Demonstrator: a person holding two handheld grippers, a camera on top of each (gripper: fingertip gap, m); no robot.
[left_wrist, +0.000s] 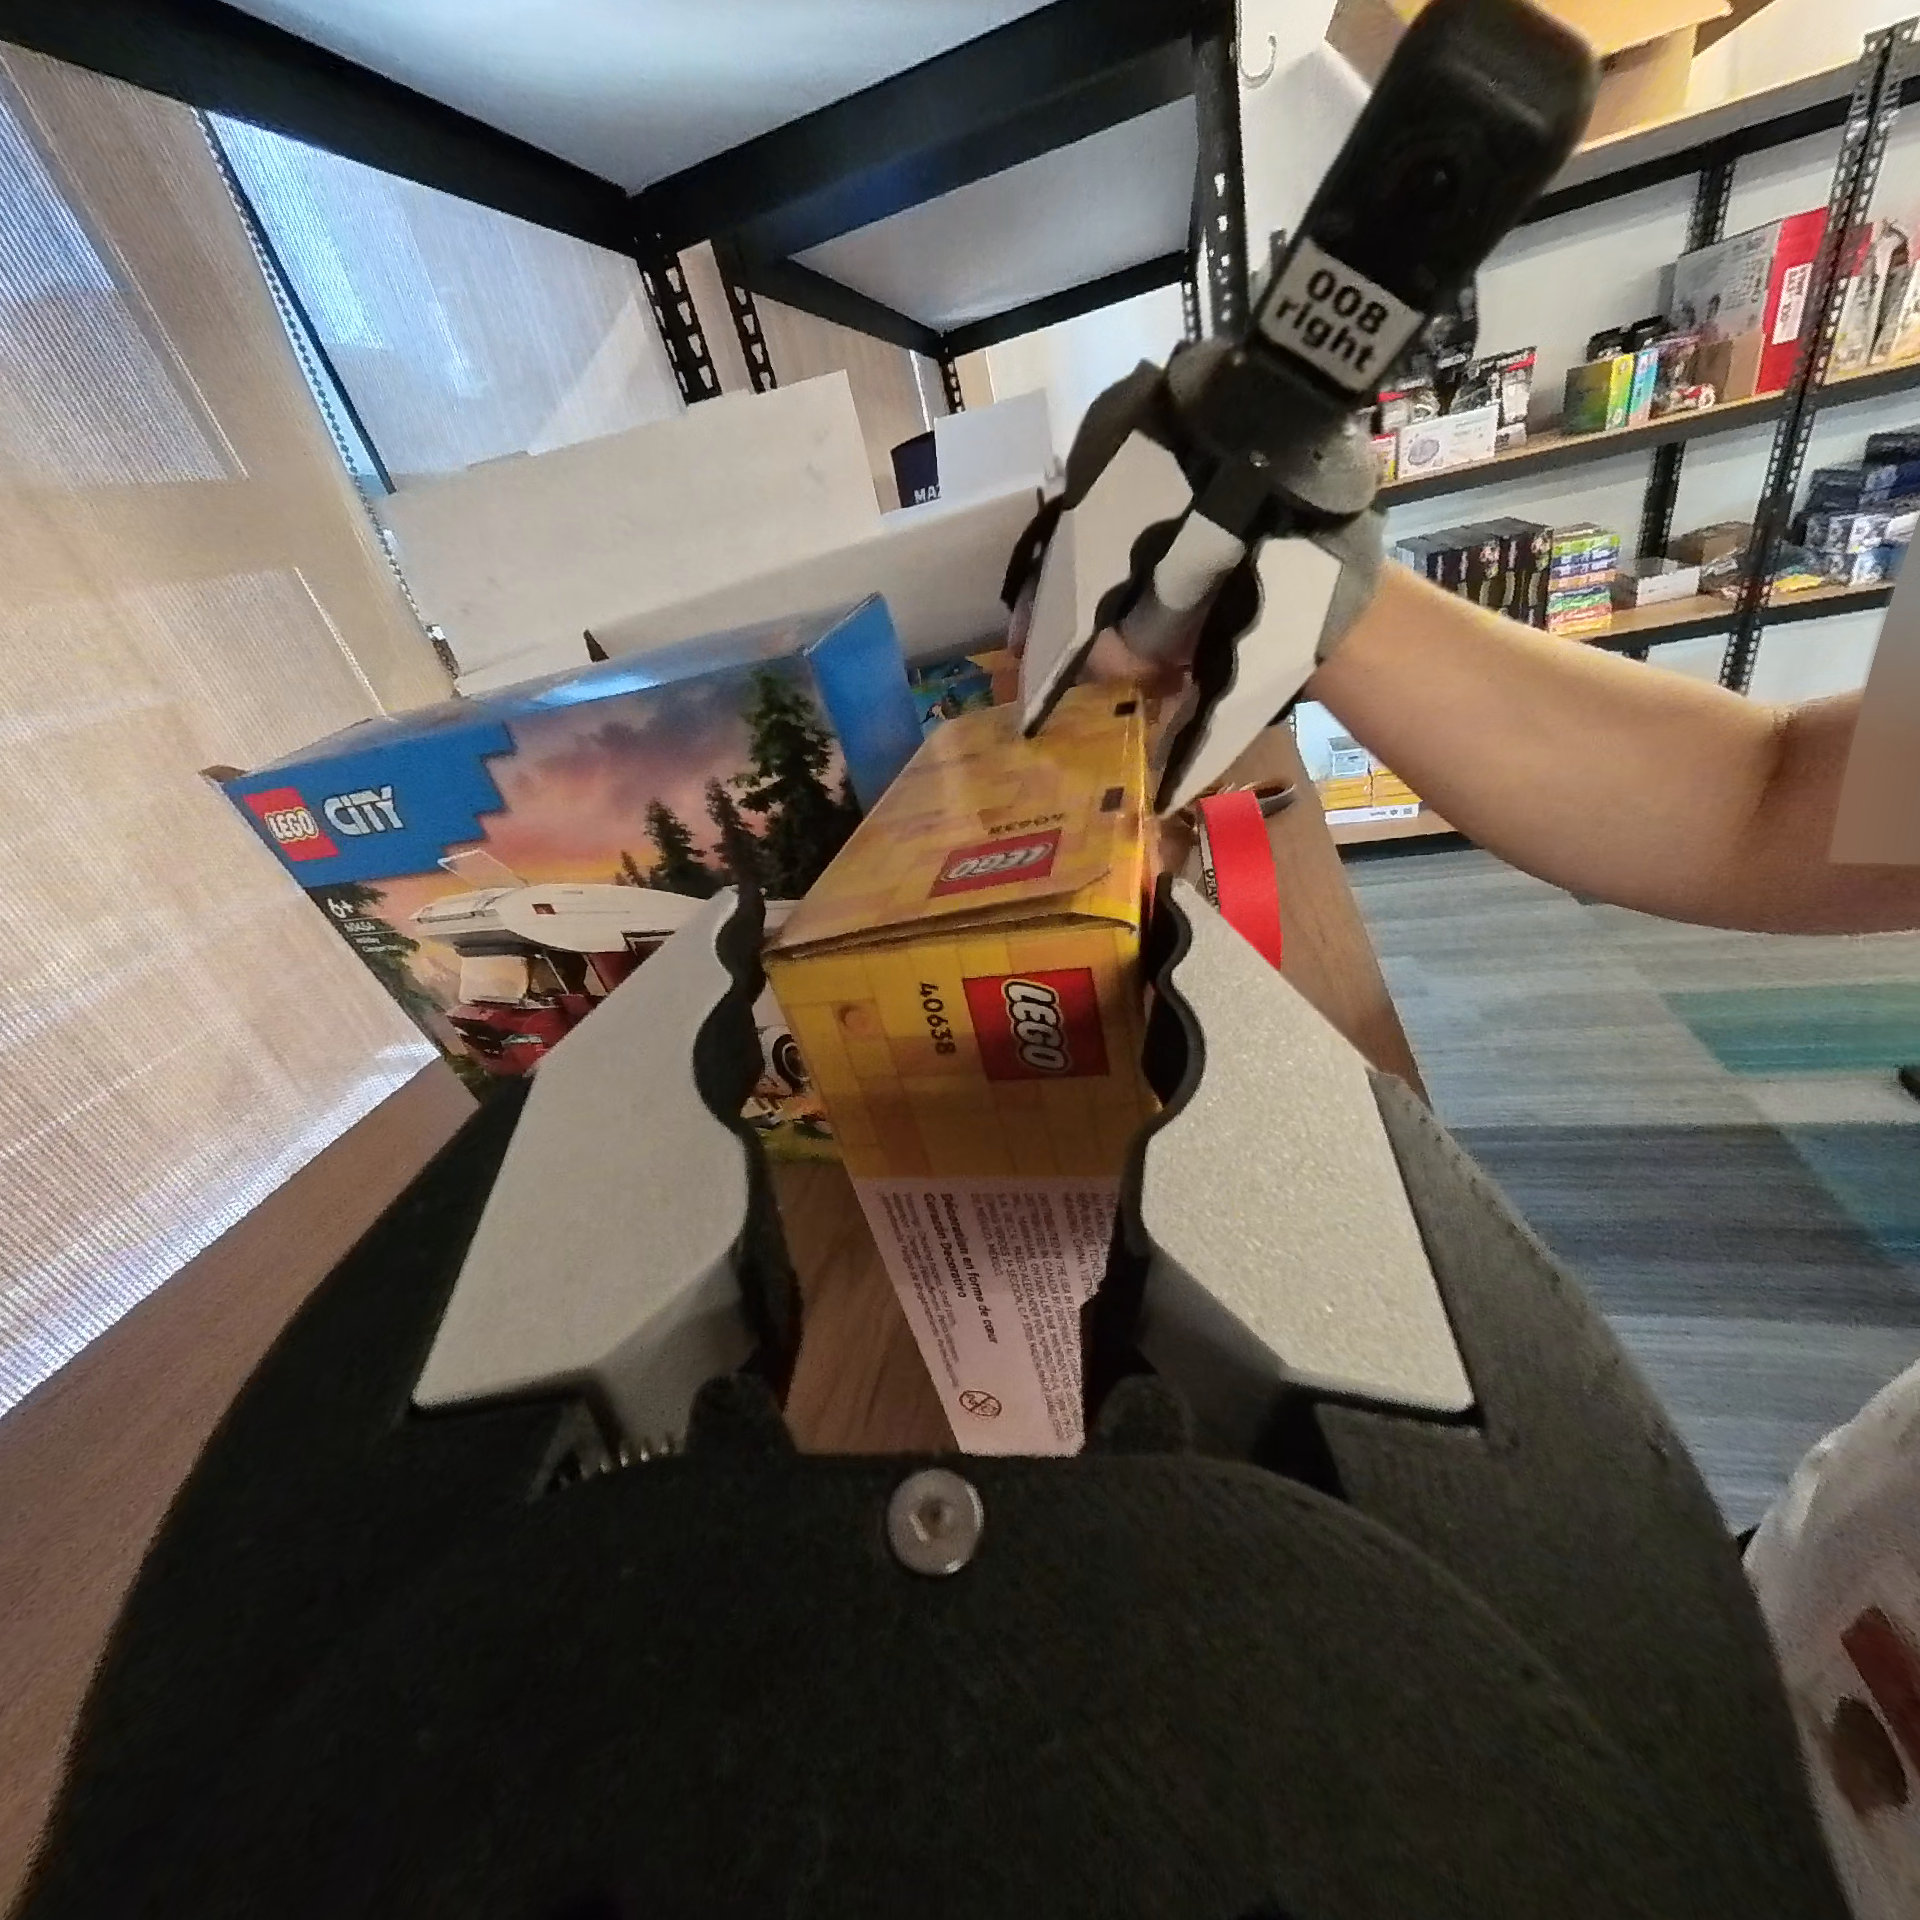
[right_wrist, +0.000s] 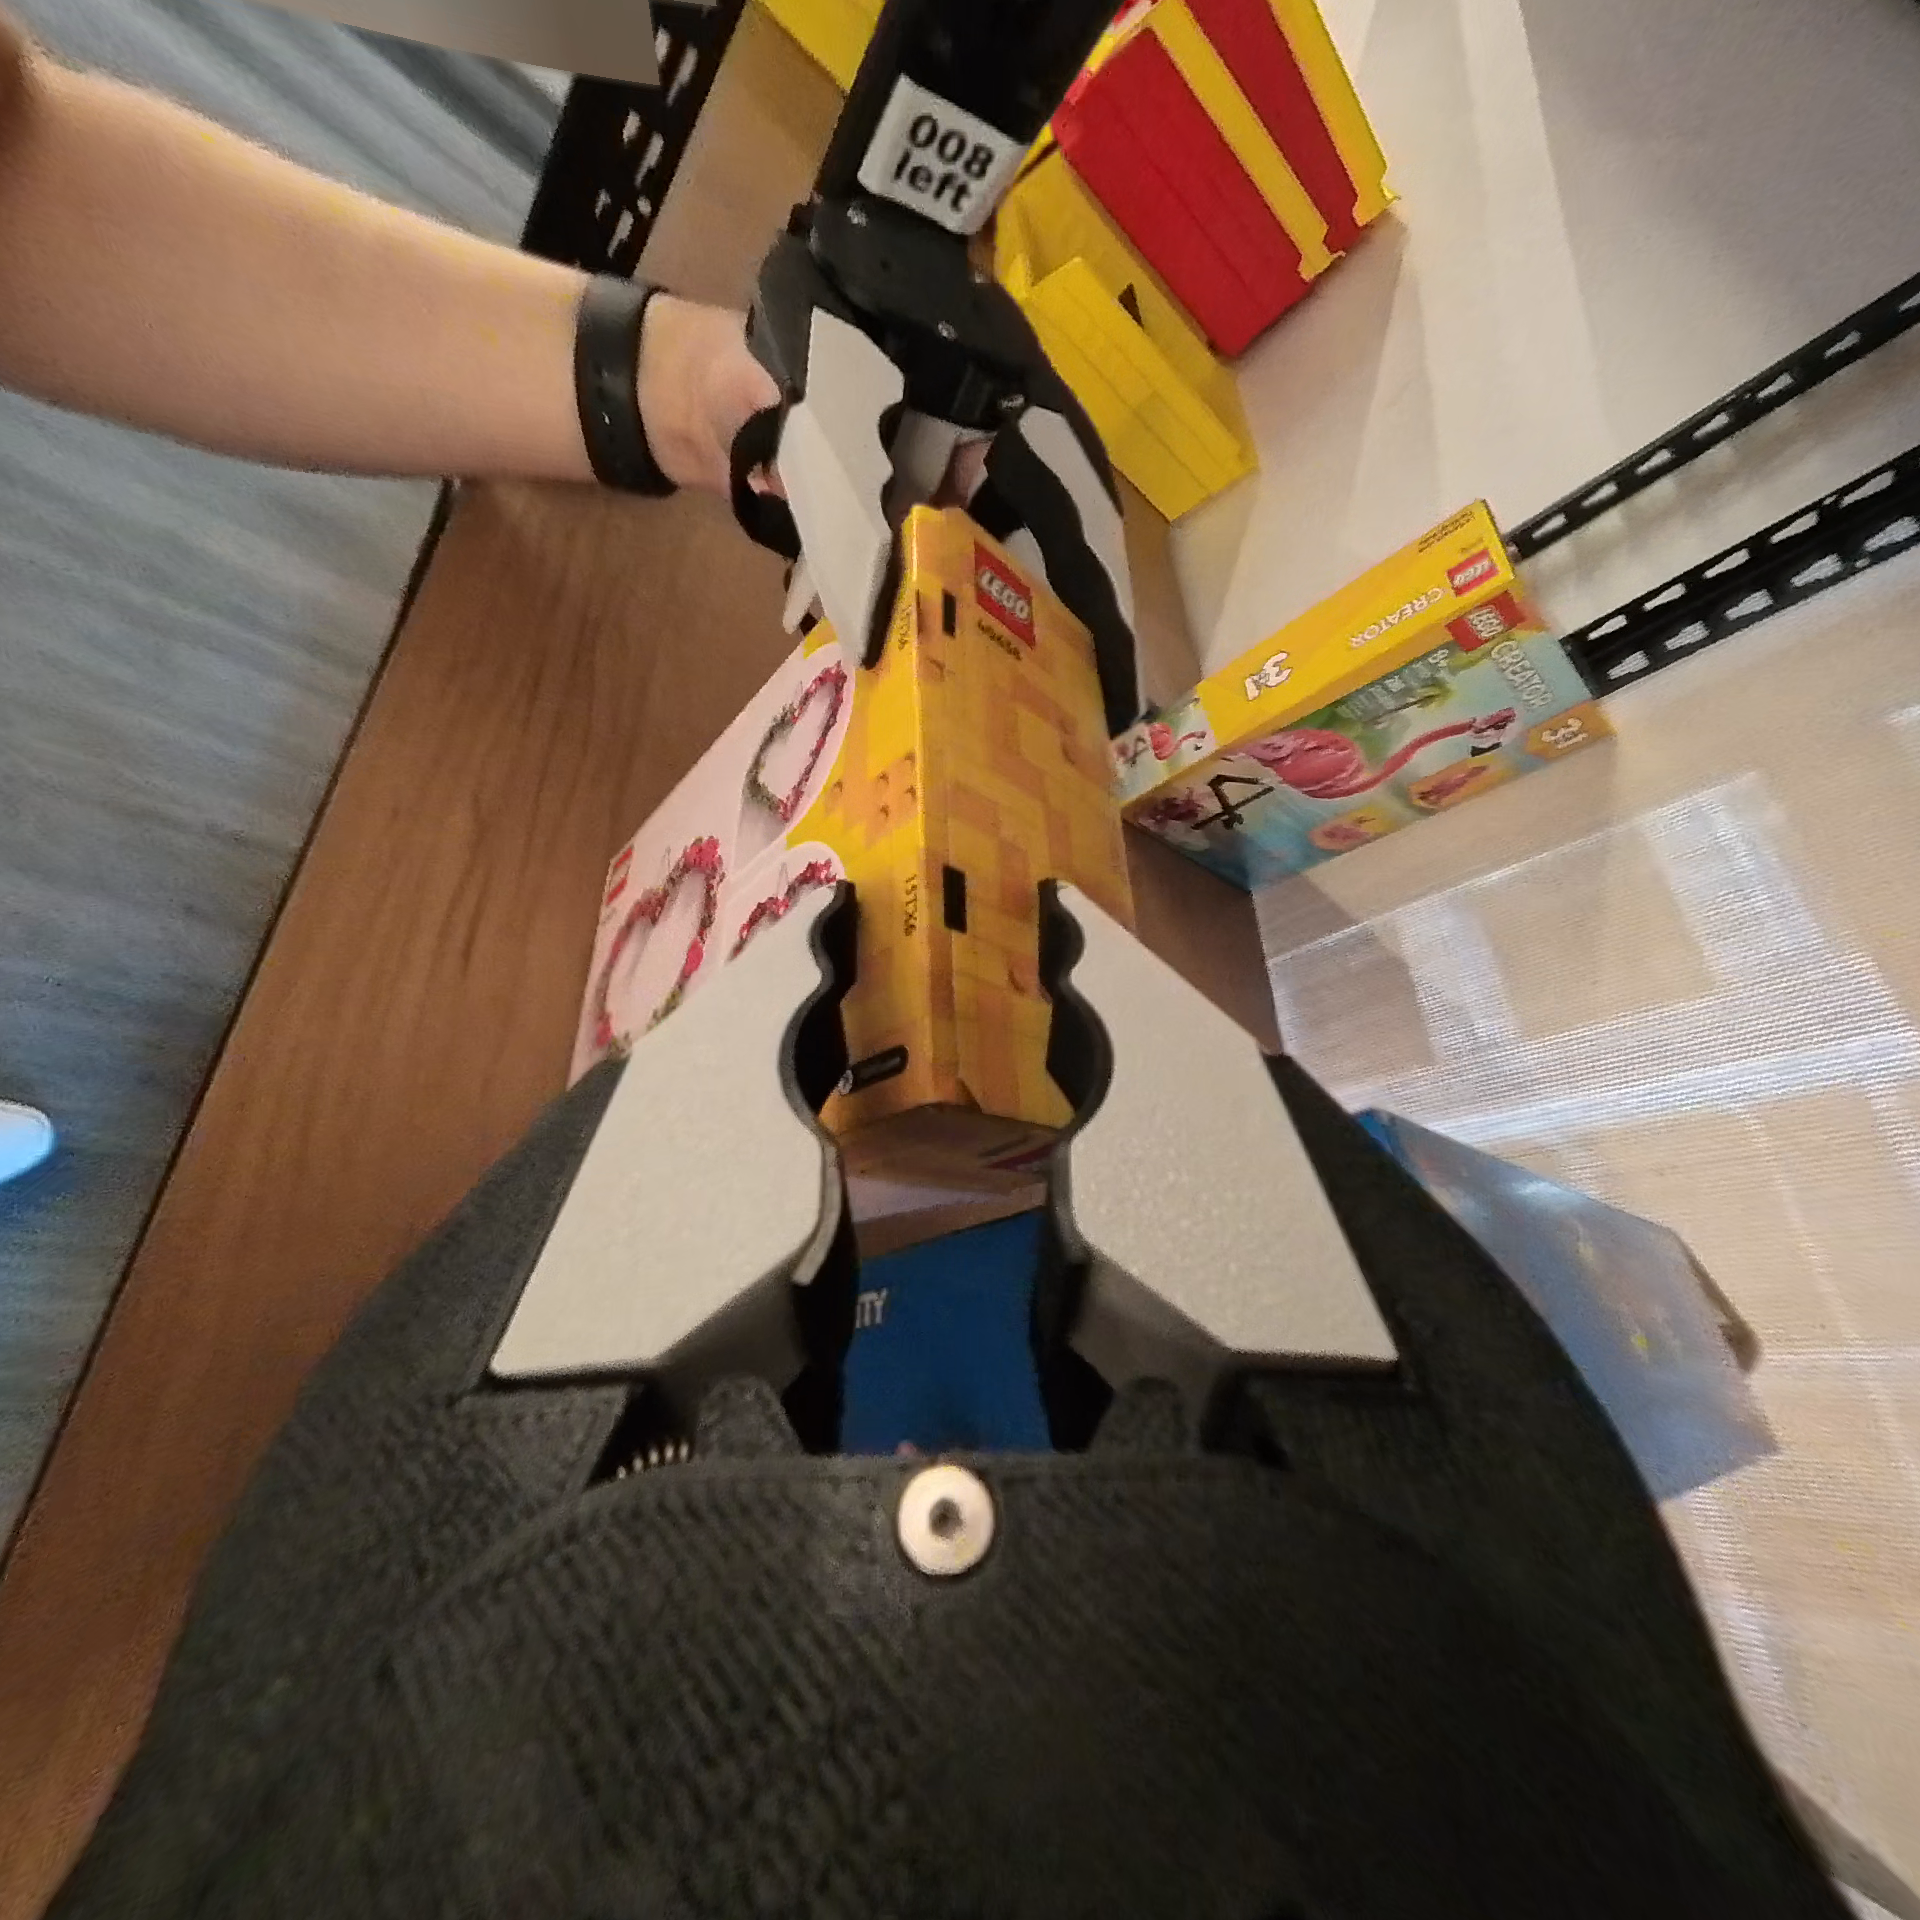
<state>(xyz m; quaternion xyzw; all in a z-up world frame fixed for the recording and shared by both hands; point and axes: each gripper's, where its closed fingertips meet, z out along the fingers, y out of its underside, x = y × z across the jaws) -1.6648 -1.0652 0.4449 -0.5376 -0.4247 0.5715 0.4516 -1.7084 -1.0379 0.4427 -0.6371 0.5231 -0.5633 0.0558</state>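
Observation:
A yellow toy brick box (left_wrist: 997, 862) with a pink heart-picture face stands on edge over the wooden shelf board (right_wrist: 416, 831). My left gripper (left_wrist: 951, 987) is shut on its near end, one finger on each broad face. My right gripper (left_wrist: 1107, 758) grips the far end from above in the left wrist view. In the right wrist view my right gripper (right_wrist: 945, 935) is shut on the same box (right_wrist: 997, 790), and my left gripper (right_wrist: 987, 623) clamps the opposite end. I cannot tell whether the box touches the board.
A large blue toy box (left_wrist: 582, 790) lies just left of the yellow one, also below my right gripper (right_wrist: 935, 1340). A flamingo-picture box (right_wrist: 1371, 748) and a yellow-and-red brick-shaped case (right_wrist: 1195, 177) stand by the white wall. A red object (left_wrist: 1242, 862) sits at the right. Stocked shelves (left_wrist: 1662, 416) stand across the room. Some 6 cm of space lies between my two pairs of fingers.

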